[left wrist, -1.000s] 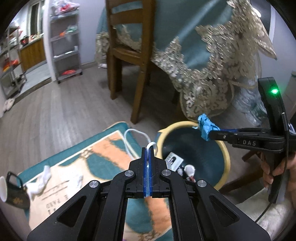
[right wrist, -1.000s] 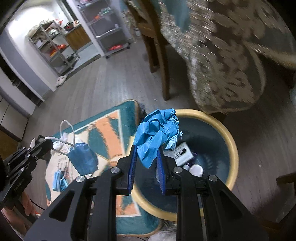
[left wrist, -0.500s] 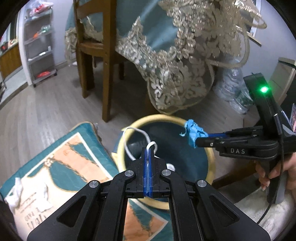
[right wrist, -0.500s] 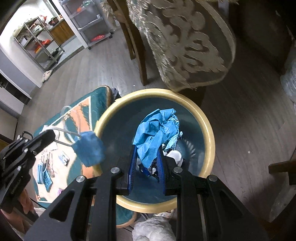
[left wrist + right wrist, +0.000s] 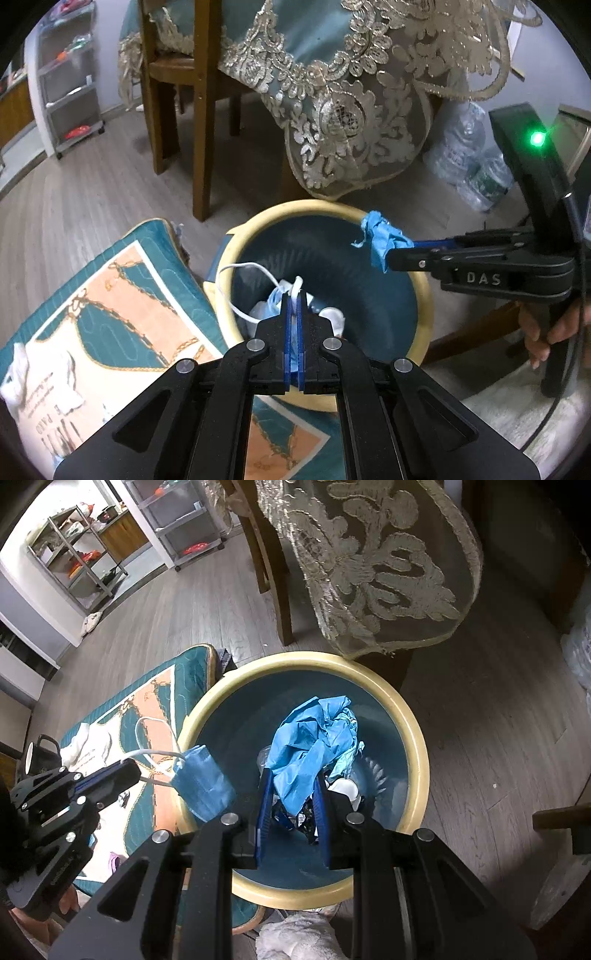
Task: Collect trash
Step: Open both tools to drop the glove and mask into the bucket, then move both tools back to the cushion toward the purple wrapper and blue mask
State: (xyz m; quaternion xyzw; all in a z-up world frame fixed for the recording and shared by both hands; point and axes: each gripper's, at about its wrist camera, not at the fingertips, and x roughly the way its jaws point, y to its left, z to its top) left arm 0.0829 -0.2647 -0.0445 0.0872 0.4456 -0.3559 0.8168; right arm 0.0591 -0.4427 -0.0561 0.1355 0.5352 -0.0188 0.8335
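Note:
A round bin with a yellow rim (image 5: 310,206) (image 5: 413,731) and a teal inside stands on the floor, with trash at its bottom. My left gripper (image 5: 294,295) (image 5: 127,771) is shut on the white ear loop (image 5: 236,280) of a blue face mask (image 5: 203,786). The mask hangs over the left side of the bin. My right gripper (image 5: 291,779) (image 5: 391,253) is shut on a crumpled blue wrapper (image 5: 314,746) (image 5: 380,236) and holds it over the bin's mouth.
A teal and orange rug (image 5: 110,295) lies left of the bin with white tissues (image 5: 18,369) and a dark mug (image 5: 37,749) on it. A wooden chair (image 5: 199,110) and a lace tablecloth (image 5: 351,118) hang close behind. Plastic bottles (image 5: 469,162) lie at the right.
Both grippers moved from beside the rug to above the bin and sank lower. The mask went from over the rug to over the bin's left side; both grips are unchanged.

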